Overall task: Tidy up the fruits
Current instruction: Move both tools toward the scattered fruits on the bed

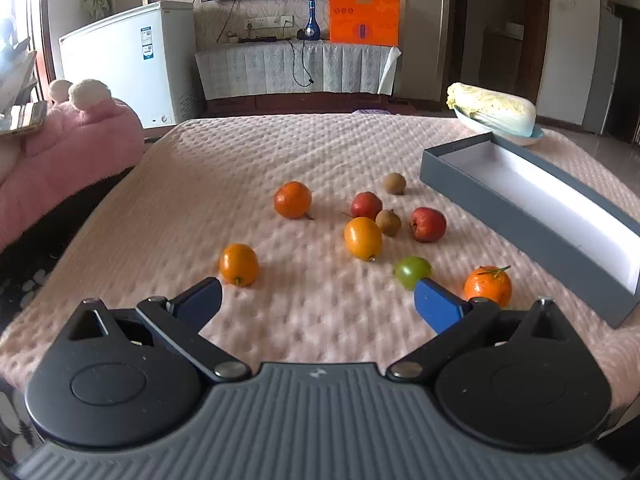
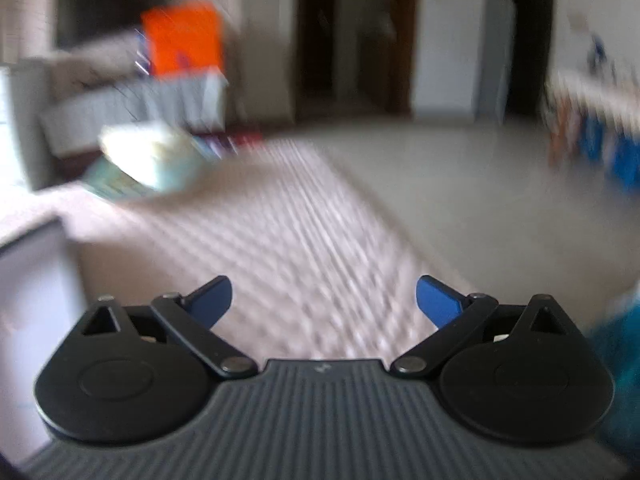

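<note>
Several small fruits lie loose on the pink quilted cover (image 1: 320, 152): an orange one (image 1: 239, 264) nearest the left fingertip, another orange one (image 1: 363, 238), a tangerine (image 1: 292, 199), a leafed tangerine (image 1: 488, 285), two red fruits (image 1: 427, 224) (image 1: 365, 205), two brown ones (image 1: 395, 183) (image 1: 388, 222) and a green grape (image 1: 412, 271). A long grey box (image 1: 532, 236) with a white inside lies empty at the right. My left gripper (image 1: 318, 294) is open just short of the fruits, holding nothing. In the blurred right wrist view my right gripper (image 2: 324, 296) is open and empty over the cover (image 2: 280, 240).
A cabbage (image 1: 494, 108) in a pale bowl sits at the far right corner, seen blurred as cabbage (image 2: 148, 152) in the right wrist view. A pink plush cushion (image 1: 64, 148) borders the left edge. A white freezer (image 1: 120, 60) stands beyond, with floor (image 2: 460, 200) to the right.
</note>
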Demonstrator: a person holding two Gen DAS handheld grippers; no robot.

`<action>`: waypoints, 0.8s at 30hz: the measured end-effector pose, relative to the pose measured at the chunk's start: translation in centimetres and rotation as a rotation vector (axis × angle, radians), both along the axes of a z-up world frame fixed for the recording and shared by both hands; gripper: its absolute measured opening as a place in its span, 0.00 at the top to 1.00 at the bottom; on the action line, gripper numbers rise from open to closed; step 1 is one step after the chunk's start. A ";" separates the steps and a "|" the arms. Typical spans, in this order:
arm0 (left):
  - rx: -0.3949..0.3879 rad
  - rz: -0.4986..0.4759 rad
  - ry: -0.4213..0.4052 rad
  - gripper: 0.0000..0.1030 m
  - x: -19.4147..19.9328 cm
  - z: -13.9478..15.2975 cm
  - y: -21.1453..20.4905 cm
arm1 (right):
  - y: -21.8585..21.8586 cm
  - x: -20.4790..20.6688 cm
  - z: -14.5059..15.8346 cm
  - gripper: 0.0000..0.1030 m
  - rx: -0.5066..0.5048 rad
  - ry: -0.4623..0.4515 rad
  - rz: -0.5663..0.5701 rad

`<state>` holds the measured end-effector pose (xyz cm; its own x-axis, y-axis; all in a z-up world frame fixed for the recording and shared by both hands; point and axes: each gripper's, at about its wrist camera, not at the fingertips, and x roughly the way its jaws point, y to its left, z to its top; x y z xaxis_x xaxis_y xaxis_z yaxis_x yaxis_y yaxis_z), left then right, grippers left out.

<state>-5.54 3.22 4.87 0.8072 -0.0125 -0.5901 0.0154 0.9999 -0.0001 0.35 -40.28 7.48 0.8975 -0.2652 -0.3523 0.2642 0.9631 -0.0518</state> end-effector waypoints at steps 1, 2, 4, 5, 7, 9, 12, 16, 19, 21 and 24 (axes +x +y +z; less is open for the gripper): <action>-0.009 -0.006 -0.009 0.00 0.1 0.0 -0.1 | 2.0 -2.3 1.5 0.02 -0.055 -0.106 0.051; -0.003 -0.011 -0.029 0.00 0.0 0.1 -0.2 | 4.5 -5.1 3.2 0.02 -0.103 -0.238 0.121; 0.020 -0.009 -0.057 0.00 0.0 0.3 -0.8 | 7.5 -7.9 4.9 0.00 -0.079 -0.341 0.211; 0.020 -0.006 -0.066 0.00 -0.1 0.4 -1.0 | 8.9 -8.2 5.6 0.00 -0.017 -0.317 0.268; 0.005 -0.002 -0.103 0.00 -0.6 0.6 -0.9 | 11.6 -7.4 5.8 0.00 0.085 -0.177 0.423; -0.012 -0.009 -0.133 0.00 -1.1 1.1 -0.5 | 14.9 -7.4 5.0 0.01 0.052 -0.146 0.539; -0.014 -0.014 -0.146 0.00 -1.7 1.9 0.1 | 19.1 -8.5 3.5 0.01 -0.014 -0.148 0.651; 0.057 0.047 -0.146 0.00 -2.2 2.2 0.8 | 22.8 -9.3 2.0 0.01 -0.101 -0.117 0.791; 0.034 0.054 -0.122 0.00 -2.5 2.6 1.9 | 23.6 -9.5 2.9 0.01 -0.118 -0.174 0.805; 0.022 0.043 -0.081 0.00 -2.5 3.0 2.5 | 23.0 -9.9 3.4 0.00 -0.036 -0.178 0.804; 0.065 0.054 -0.055 0.00 -2.6 3.0 2.2 | 24.4 -9.0 2.0 0.01 0.039 -0.045 0.810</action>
<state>-8.11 5.42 7.90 0.8370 0.0690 -0.5428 -0.0405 0.9971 0.0643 -8.61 -15.85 9.52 0.8192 0.4844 -0.3069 -0.5146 0.8572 -0.0205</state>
